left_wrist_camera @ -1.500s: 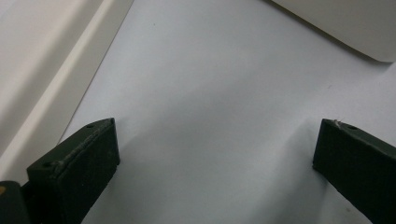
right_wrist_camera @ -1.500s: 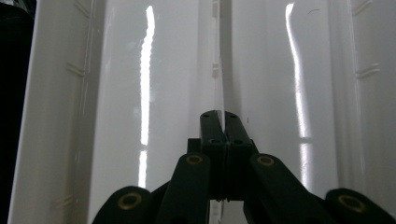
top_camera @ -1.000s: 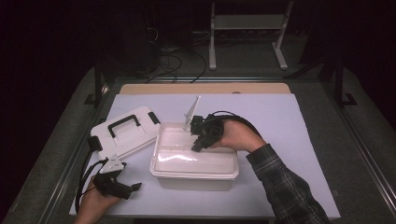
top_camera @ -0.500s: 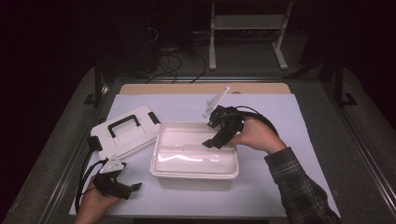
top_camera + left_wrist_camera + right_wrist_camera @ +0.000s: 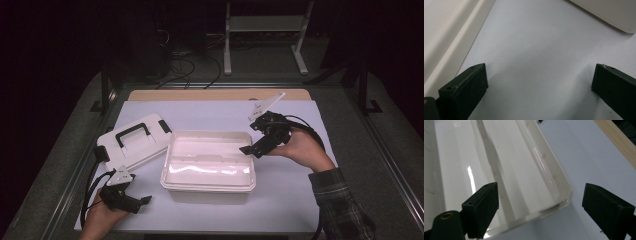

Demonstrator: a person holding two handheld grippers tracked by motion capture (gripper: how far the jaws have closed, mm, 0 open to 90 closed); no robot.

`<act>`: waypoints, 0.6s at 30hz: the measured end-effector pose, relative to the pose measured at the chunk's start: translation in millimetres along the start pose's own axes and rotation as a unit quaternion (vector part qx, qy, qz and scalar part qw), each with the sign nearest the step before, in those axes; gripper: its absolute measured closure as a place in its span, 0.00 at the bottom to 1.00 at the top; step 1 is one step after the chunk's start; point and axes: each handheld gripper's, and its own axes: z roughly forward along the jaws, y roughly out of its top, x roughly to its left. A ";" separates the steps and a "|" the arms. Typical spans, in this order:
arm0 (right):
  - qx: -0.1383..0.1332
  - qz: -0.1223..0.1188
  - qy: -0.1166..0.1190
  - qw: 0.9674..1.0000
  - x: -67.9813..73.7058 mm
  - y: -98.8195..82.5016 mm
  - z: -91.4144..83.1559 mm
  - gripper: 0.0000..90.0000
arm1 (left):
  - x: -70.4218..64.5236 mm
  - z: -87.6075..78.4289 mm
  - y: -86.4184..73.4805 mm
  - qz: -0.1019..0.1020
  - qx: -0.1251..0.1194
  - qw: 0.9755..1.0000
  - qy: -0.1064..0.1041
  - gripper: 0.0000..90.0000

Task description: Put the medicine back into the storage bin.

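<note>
Lab / recording rig, not home. Dark room, black surrounds, light falls on table (image 5: 300, 210) alone. White sheet (image 5: 210, 114) over tabletop, wood edge (image 5: 215, 94) at far side. Loose cables (image 5: 192, 67) on floor beyond, far left. Pale metal stand (image 5: 263, 31) far centre. Black frame posts (image 5: 105, 90) at left & right table edges.

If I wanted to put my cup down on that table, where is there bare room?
Bare sheet runs along the far side, between the open box and the wooden edge. A narrow strip lies before the box on the near side. It is crowded at the left, where the lid meets the box, and around the right tool and left tool.
</note>
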 end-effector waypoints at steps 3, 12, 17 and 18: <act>-0.007 0.028 -0.019 0.999 -5.5 -18.6 -9.4 0.12 | 0.0 0.0 0.0 0.000 0.000 1.000 0.000 0.00; -0.007 0.073 -0.051 0.996 -10.6 -59.6 -14.1 0.05 | -0.1 0.0 0.1 -0.001 0.000 1.000 0.000 0.00; -0.007 0.107 -0.074 0.992 -12.0 -85.9 -9.0 0.04 | 0.1 -0.1 0.2 -0.001 0.001 1.000 -0.001 0.00; -0.007 0.113 -0.075 0.991 -12.0 -90.1 -7.9 0.04 | 0.0 0.1 0.2 -0.002 0.000 1.000 -0.001 0.00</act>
